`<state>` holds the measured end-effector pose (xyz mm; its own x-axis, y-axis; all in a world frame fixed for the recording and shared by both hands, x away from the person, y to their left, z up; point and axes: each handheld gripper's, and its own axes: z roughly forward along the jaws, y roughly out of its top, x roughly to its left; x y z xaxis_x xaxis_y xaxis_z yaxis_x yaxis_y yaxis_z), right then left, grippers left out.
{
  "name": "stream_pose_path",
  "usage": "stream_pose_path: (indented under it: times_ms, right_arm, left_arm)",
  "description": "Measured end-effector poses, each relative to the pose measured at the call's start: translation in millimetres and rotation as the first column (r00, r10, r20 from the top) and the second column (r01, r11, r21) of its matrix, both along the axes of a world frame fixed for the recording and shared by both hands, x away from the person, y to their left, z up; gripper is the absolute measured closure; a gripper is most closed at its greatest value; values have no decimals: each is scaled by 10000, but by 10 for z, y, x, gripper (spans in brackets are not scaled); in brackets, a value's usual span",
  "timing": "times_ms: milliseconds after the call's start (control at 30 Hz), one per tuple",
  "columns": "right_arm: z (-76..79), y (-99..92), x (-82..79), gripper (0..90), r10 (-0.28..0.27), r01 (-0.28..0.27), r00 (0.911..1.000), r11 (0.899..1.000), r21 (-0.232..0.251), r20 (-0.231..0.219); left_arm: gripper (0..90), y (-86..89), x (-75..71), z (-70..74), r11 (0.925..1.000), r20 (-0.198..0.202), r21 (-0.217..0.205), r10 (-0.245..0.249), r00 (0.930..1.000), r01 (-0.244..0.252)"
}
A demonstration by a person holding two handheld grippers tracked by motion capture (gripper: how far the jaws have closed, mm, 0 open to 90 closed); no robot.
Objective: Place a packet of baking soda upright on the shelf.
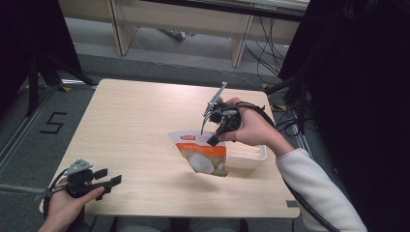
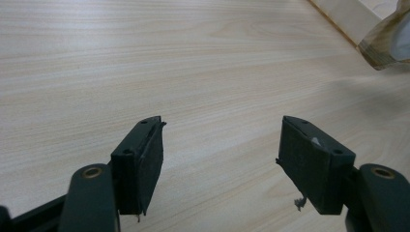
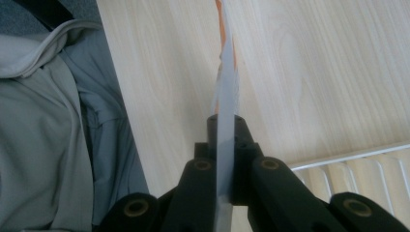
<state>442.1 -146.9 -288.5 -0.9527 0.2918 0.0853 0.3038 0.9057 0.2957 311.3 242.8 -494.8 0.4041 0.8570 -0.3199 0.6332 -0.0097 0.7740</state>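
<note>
An orange and white food pouch [image 1: 203,153] hangs tilted over the right middle of the wooden table [image 1: 140,125]. My right gripper [image 1: 212,140] is shut on its top edge. In the right gripper view the pouch [image 3: 225,87] runs edge-on as a thin sheet between the closed jaws of the right gripper [image 3: 225,125]. My left gripper [image 1: 112,178] rests near the front left corner of the table, open, with nothing between its fingers. In the left gripper view the left gripper [image 2: 220,145] stands wide apart over bare wood, and a corner of the pouch [image 2: 389,41] shows at the top right.
A white plastic tray [image 1: 251,155] lies on the table just right of the pouch, and its rim [image 3: 348,157] appears in the right gripper view. Beyond the table are wooden furniture legs, cables and black drapes. The person's grey clothing [image 3: 48,121] sits past the table's front edge.
</note>
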Motion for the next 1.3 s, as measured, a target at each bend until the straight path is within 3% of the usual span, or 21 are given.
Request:
stream_pose_path:
  times_ms: [533,1300]
  right_arm:
    - [141,-140,36,900,-112,113,9999,9995,-290,55]
    - [365,-284,169,900,-358,361,9986,9993,-74,402]
  left_arm:
    - [320,3,-1,-1,10000,-17,35,3,10000,-3]
    - [319,9,-2,-2,9999,-29,92,-48,10000,48]
